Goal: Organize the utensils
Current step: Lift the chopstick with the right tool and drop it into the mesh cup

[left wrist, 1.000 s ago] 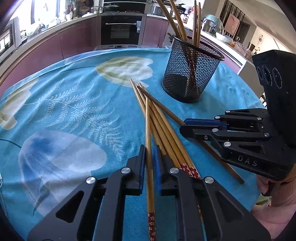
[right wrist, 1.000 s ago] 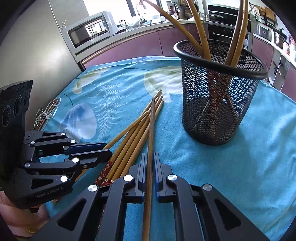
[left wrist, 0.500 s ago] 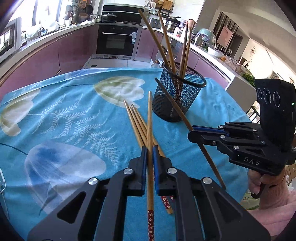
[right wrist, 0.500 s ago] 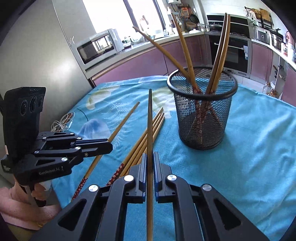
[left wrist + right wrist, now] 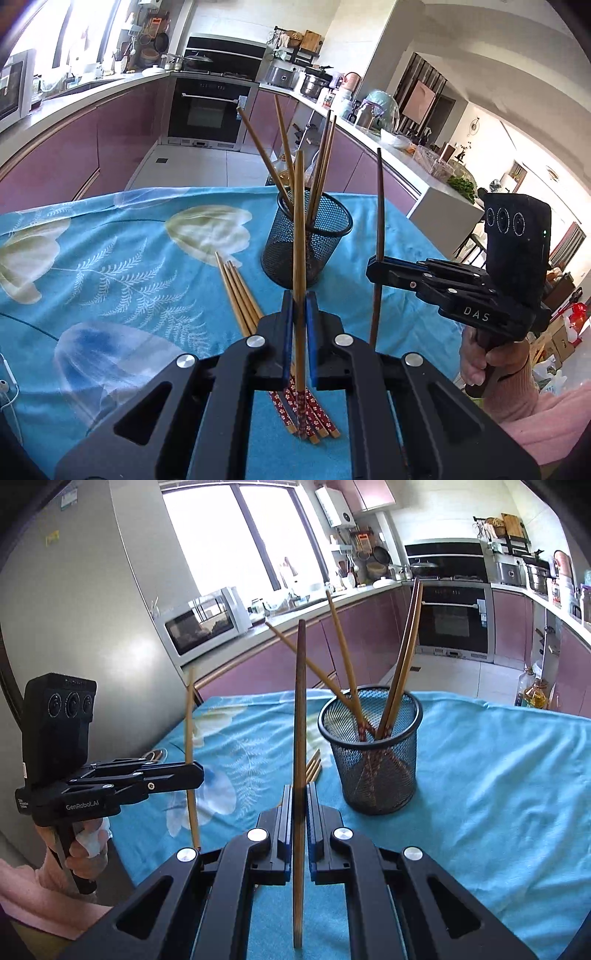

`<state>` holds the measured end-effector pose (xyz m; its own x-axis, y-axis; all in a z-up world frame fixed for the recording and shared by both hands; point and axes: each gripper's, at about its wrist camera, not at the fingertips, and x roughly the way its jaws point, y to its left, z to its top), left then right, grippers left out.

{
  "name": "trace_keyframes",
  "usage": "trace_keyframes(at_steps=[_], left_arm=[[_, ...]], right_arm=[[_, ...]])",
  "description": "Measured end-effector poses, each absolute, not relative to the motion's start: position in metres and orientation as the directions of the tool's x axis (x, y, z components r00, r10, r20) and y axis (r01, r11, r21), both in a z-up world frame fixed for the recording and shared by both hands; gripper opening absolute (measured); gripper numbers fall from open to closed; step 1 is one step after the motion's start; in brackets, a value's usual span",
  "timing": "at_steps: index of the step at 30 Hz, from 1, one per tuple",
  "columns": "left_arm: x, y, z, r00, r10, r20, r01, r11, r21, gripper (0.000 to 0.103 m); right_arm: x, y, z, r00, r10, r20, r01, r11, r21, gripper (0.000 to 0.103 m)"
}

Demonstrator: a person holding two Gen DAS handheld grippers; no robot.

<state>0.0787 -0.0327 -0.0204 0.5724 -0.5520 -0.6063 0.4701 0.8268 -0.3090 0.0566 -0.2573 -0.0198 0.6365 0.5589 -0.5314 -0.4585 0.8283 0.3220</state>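
1. Chopsticks: we've got one clamped in each gripper, left gripper (image 5: pixel 299 314) and right gripper (image 5: pixel 300 805), both held above the table (image 5: pixel 498 775).
2. Loose chopsticks (image 5: pixel 240 295) lie beside the mesh cup (image 5: pixel 373 753), middles hidden by our left fingers.
3. Cup's stick bottoms are hard to make out through mesh.

Both tools are showing matte black bodies with angular cut-out arms, round silver screws and blue pads lining the inner faces of their fingers. The left gripper (image 5: pixel 195 771) is wearing white "GenRobot.AI" lettering on its side, the right gripper (image 5: pixel 371 266) the letters "DAS". Each is carrying a black box (image 5: pixel 517 236) with three round lenses on top. Pink sleeves (image 5: pixel 546 417) are covering the person's wrists.
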Motion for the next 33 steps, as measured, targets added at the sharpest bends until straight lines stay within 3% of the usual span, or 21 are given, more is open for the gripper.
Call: trace_keyframes(at_steps=[24,33], left_arm=[[0.120,-0.062,0.071,0.711,-0.576,-0.404,0.499,0.817,-0.287,0.007],[0.136,-0.070,0.092,0.751,-0.550,-0.367,0.480,0.835,-0.269,0.007]], right_arm=[[0.081,-0.289,0.063,0.769,0.512,-0.382,-0.455,0.859,0.234,0.006],[0.099,-0.294,0.076,0.801,0.483,-0.355,-0.429,0.876,0.222,0.006]])
